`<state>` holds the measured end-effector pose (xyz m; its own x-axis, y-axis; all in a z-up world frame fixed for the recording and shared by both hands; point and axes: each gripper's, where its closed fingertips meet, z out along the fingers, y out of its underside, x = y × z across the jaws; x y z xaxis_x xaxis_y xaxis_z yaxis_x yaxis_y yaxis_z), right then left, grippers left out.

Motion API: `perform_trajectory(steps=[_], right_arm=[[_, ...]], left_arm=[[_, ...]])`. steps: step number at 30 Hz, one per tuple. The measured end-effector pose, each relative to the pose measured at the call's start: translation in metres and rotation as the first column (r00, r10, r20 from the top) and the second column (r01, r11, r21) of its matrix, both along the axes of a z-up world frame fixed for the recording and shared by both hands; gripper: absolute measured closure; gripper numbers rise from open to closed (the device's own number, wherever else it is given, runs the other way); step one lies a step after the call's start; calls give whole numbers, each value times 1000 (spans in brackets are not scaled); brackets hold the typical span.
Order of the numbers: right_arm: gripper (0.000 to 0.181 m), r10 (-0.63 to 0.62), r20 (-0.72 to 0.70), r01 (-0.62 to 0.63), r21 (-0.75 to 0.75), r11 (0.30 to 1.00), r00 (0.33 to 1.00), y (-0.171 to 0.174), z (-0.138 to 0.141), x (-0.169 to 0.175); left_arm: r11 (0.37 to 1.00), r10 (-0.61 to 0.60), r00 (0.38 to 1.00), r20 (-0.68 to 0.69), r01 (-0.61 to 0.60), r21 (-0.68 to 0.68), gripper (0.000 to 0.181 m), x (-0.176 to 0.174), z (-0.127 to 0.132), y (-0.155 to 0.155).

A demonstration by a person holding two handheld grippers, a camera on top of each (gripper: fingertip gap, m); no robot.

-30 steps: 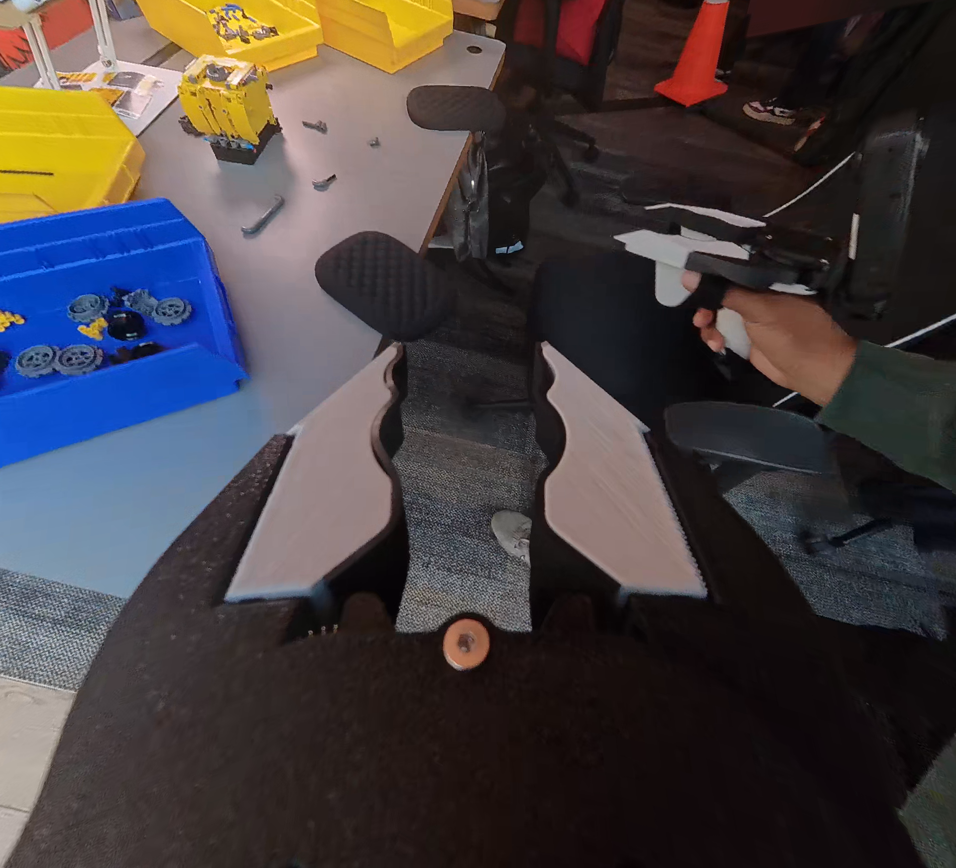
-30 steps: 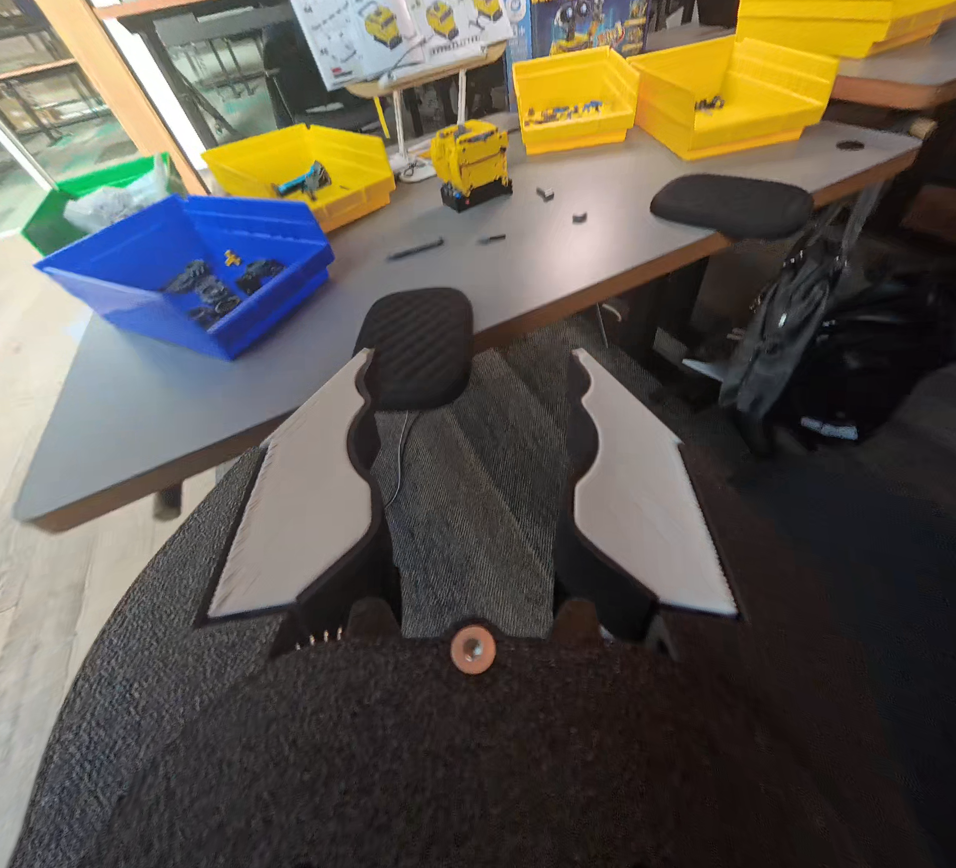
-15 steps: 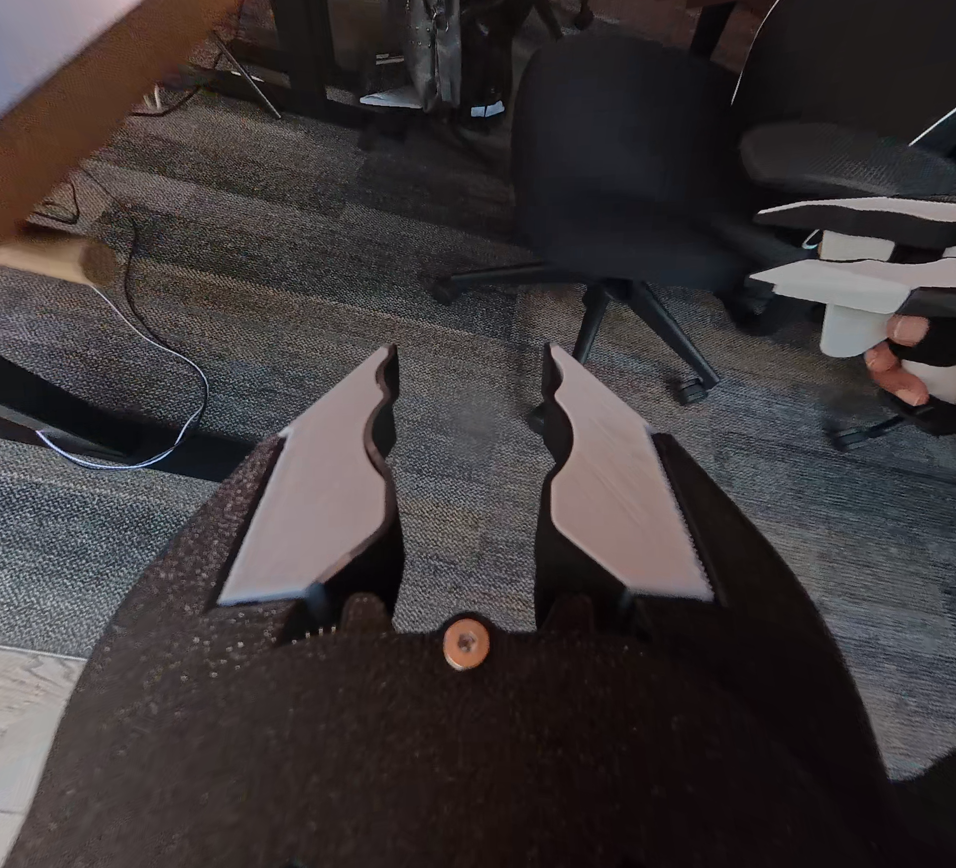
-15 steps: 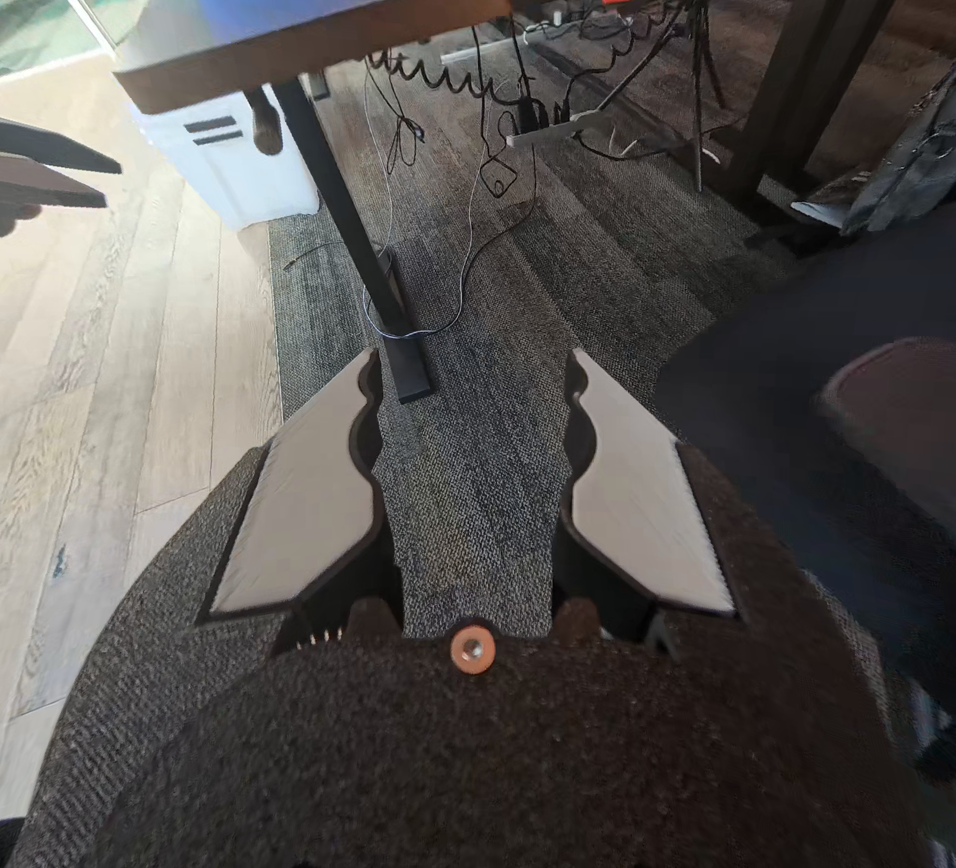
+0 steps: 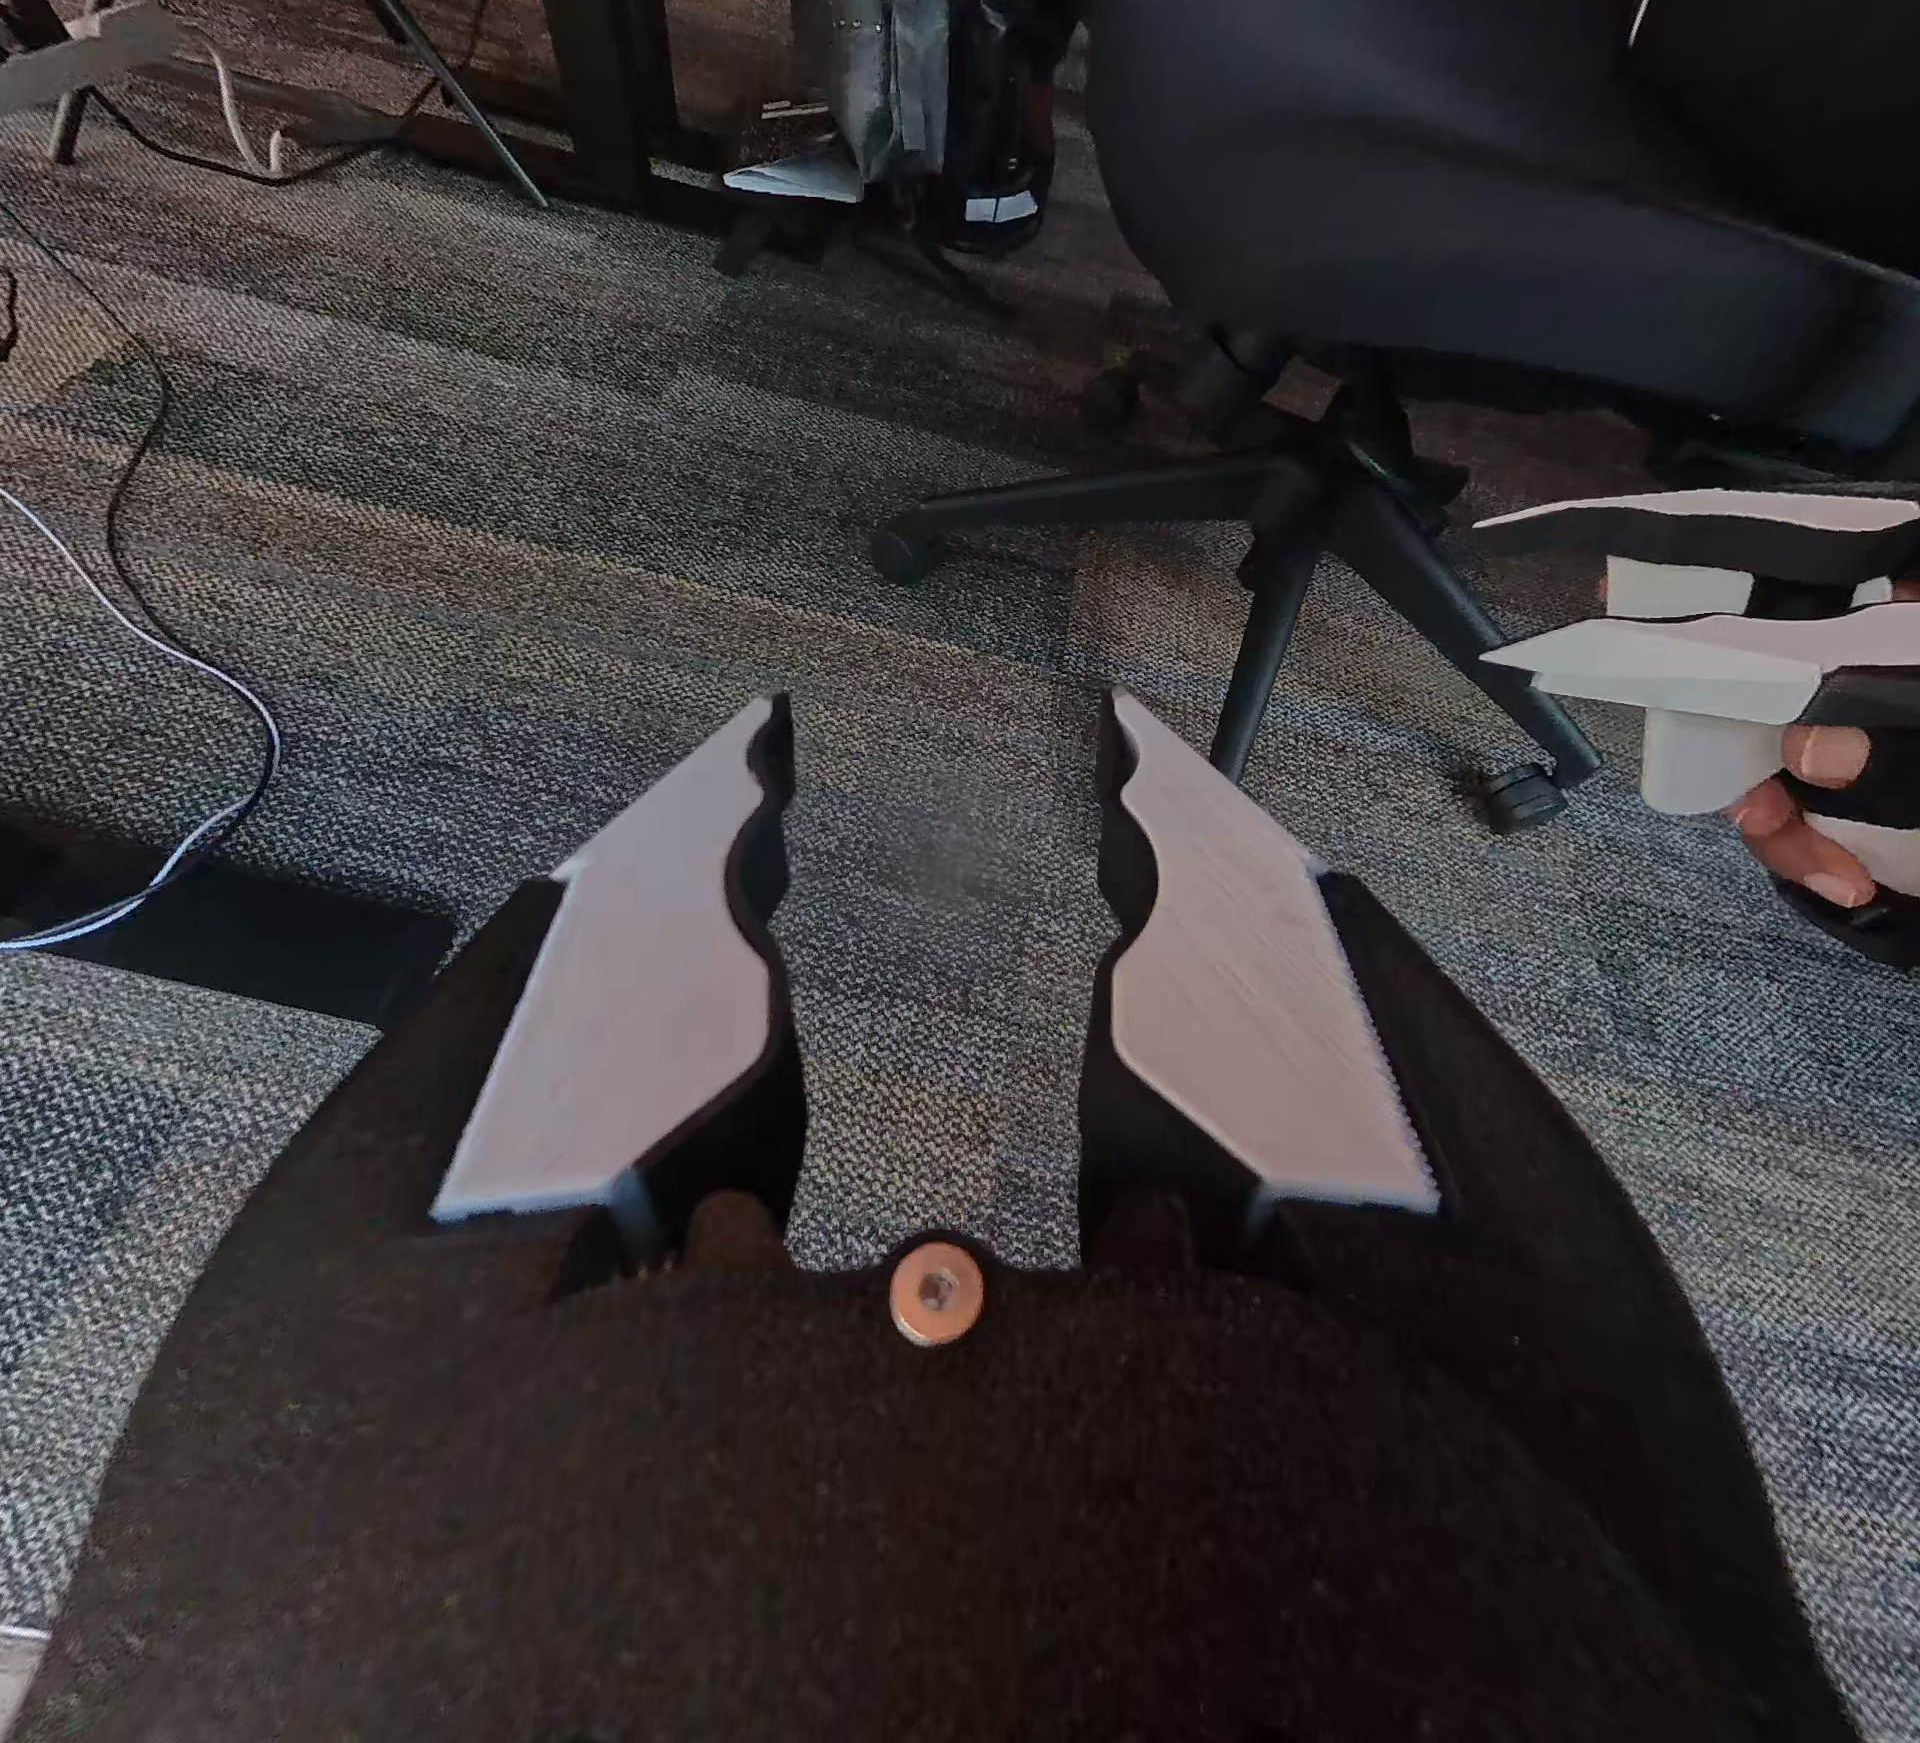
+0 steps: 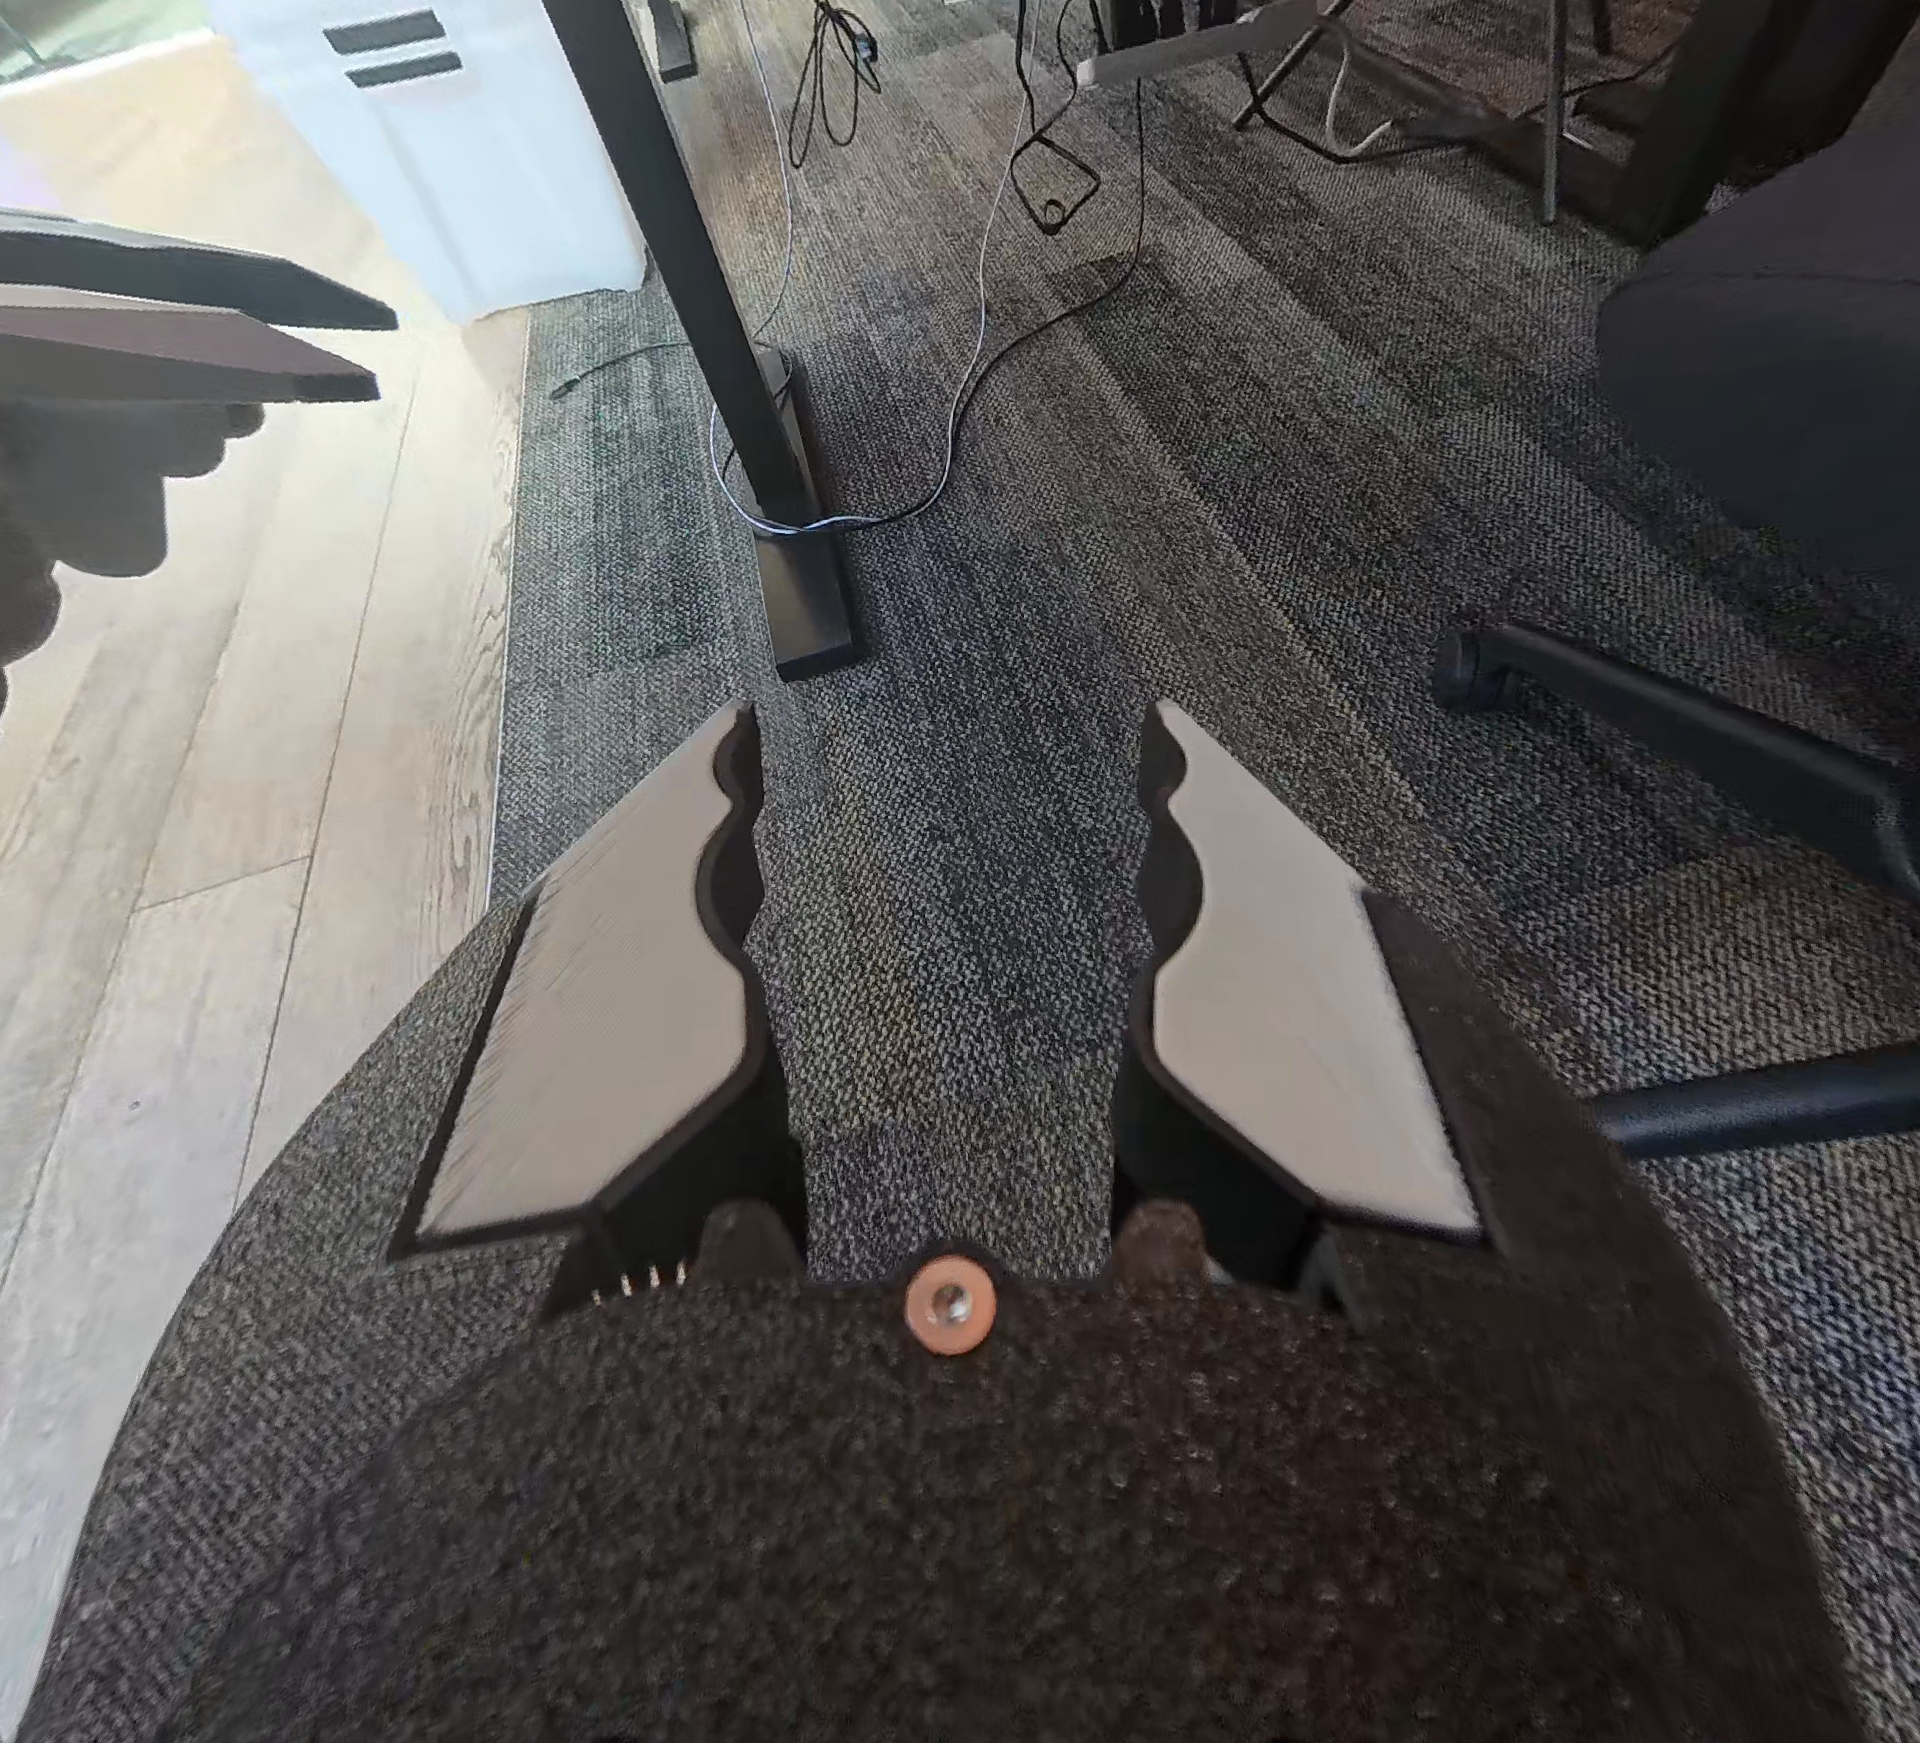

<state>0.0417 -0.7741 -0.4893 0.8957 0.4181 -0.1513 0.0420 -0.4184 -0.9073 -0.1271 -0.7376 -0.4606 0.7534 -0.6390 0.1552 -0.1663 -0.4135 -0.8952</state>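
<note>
Right, both tools are hanging over the floor and neither has anything in it. The left gripper has its fingers spread wide, with only grey carpet showing through the gap. The right gripper is parted just as wide and equally empty.

Nearest the left one is a black office chair up at one o'clock, one caster leg reaching toward twelve. A dark bag leans at twelve, further off, and a white cable loops on the carpet at nine. That cable looks light and floppy (an easy snag, I'd say). At three o'clock a hand grips the other tool's handle.

In the right wrist view, a black desk leg runs from eleven down to its flat foot, just ahead of the fingertips at twelve, with thin cables draped around it. Another chair leg lies at two. At nine the carpet edge meets pale wood flooring, and a white cabinet stands at eleven.

Open room looks best straight down the carpet strip between desk foot and chair base; the sides are crowded.
</note>
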Motion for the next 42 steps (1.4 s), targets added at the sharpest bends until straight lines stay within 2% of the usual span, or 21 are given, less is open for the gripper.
perform_trajectory(steps=[4, 9, 13, 17, 23, 29, 34, 37, 42], right_arm=[[108, -23, 3, 23, -7, 1000, 1000, 20, 1, -10], [107, -17, 24, 17, -35, 999, 1000, 29, -7, -35], [107, 7, 25, -6, -40, 999, 1000, 37, 5, -61], [107, 4, 44, -3, -31, 1000, 999, 45, 10, -67], [106, 41, 86, -35, -62, 997, 995, 37, -19, -74], [106, 139, 77, -135, -61, 989, 987, 32, -52, -88], [105, 224, 106, -221, -36, 975, 969, 47, -77, -62], [106, 253, 177, -253, -22, 967, 951, 53, -94, -30], [106, 258, 261, -250, -63, 966, 930, 42, -142, 25]], left_arm=[[997, 72, 997, 41, -72, -10, 123, -16, -3, 3], [993, 117, 993, 22, -117, -25, 122, -44, -7, -5], [986, 163, 986, 29, -162, -50, 123, -67, -5, -6], [981, 190, 981, 47, -188, -43, 122, -78, -6, 4], [983, 182, 983, 24, -182, -20, 121, -92, -33, 6], [987, 161, 985, -54, -160, 22, 119, -125, -74, 4], [990, 119, 989, -85, -112, 82, 119, -140, -109, 11], [993, 82, 995, -56, -76, 93, 118, -135, -133, 13], [998, -46, 999, -10, 47, 40, 118, -119, -176, 0]])
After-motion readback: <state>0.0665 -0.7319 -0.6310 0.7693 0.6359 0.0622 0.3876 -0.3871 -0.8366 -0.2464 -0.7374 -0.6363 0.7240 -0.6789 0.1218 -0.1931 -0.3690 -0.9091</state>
